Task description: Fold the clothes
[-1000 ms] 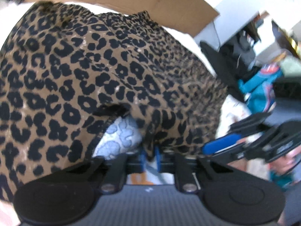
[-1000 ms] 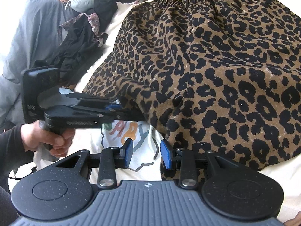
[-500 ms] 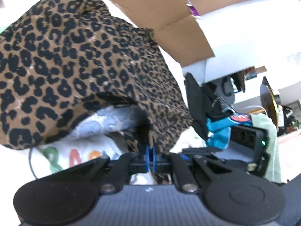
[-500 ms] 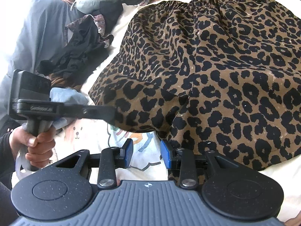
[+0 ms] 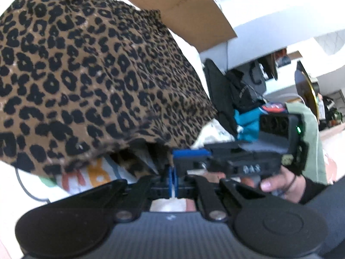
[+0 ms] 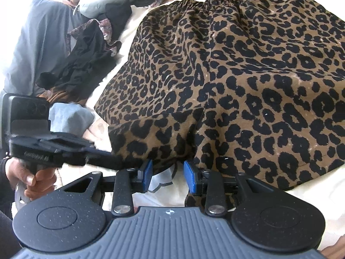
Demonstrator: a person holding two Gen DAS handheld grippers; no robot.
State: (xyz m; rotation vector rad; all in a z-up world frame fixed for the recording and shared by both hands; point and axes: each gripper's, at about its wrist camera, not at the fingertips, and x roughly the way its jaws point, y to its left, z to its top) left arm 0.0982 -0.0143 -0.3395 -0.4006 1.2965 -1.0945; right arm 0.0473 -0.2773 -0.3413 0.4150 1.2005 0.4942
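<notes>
In my left wrist view, my left claw (image 5: 172, 178) has its two blue pads pressed flat together, and the hem of the leopard shorts (image 5: 90, 82) hangs just above them. I cannot see cloth between the pads, so I cannot tell if it holds the hem. The shorts fill the top left of this view, with the near edge lifted. Under that lifted edge I see a white shirt with bright letters (image 5: 86, 177). Right of the shorts, my right claw (image 5: 190, 158) comes in sideways, with a hand (image 5: 278, 185) on its grip. Behind the shorts lies a brown cardboard sheet (image 5: 194, 17). Further right of the shorts is a teal cloth (image 5: 248, 123) among dark things.

In my right wrist view, my right claw (image 6: 167, 173) has its blue pads partly apart. The lower edge of the shorts (image 6: 237, 75) droops down between the pads, but the pads do not squeeze it. The shorts lie spread on a white bed (image 6: 319, 190), with the stretchy waistband at the far side. Left of the shorts, my left claw (image 6: 125, 161) reaches in under the lifted hem, held by a hand (image 6: 32, 177). Its tips are hidden by the cloth. Further left of the shorts is a black garment (image 6: 86, 64) in a heap, and a grey cloth (image 6: 38, 49) beyond it.
</notes>
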